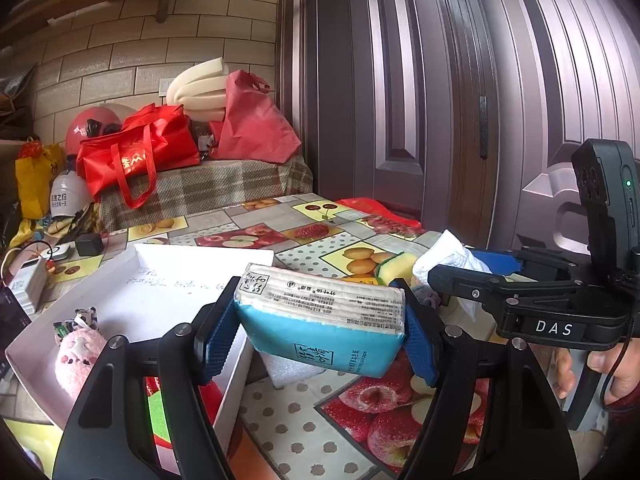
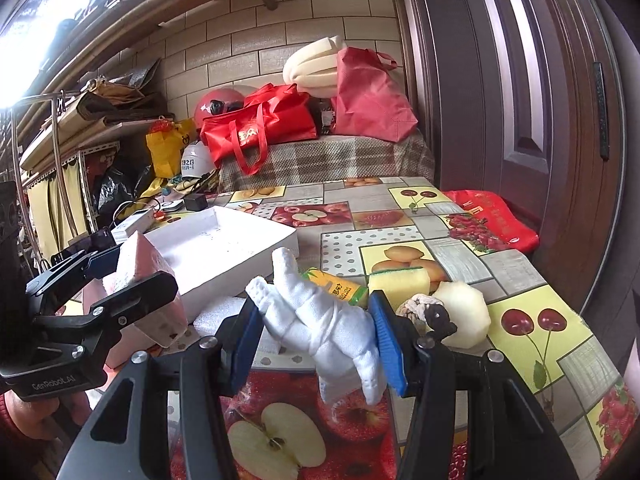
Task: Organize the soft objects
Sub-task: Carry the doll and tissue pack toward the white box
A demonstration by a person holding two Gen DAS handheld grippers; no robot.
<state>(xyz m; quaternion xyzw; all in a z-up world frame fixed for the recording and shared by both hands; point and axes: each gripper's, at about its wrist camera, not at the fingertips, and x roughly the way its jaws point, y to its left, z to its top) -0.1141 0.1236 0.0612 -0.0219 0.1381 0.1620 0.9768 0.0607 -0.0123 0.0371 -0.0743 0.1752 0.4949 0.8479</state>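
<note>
My left gripper [image 1: 320,316] is shut on a blue-and-white tissue pack [image 1: 332,344], held tilted above the table just right of a white tray [image 1: 180,256]. A pink plush toy [image 1: 76,356] lies in the tray's near left corner. In the right wrist view my right gripper [image 2: 318,340] is shut on a white plush figure [image 2: 320,316], lifted off the fruit-print tablecloth. The left gripper [image 2: 128,276] shows there at the left with the tissue pack [image 2: 140,260] beside the tray [image 2: 240,248]. The right gripper [image 1: 472,270] and its plush figure [image 1: 444,252] appear at the right of the left wrist view.
On the table lie a yellow sponge [image 2: 398,280], a yellow tube [image 2: 336,286], a small dark-faced plush [image 2: 428,312], a white foam ball [image 2: 464,314] and a white foam piece [image 2: 224,316]. Chargers [image 1: 90,244] sit far left. Red bags [image 2: 260,128] and a door [image 2: 520,100] stand behind.
</note>
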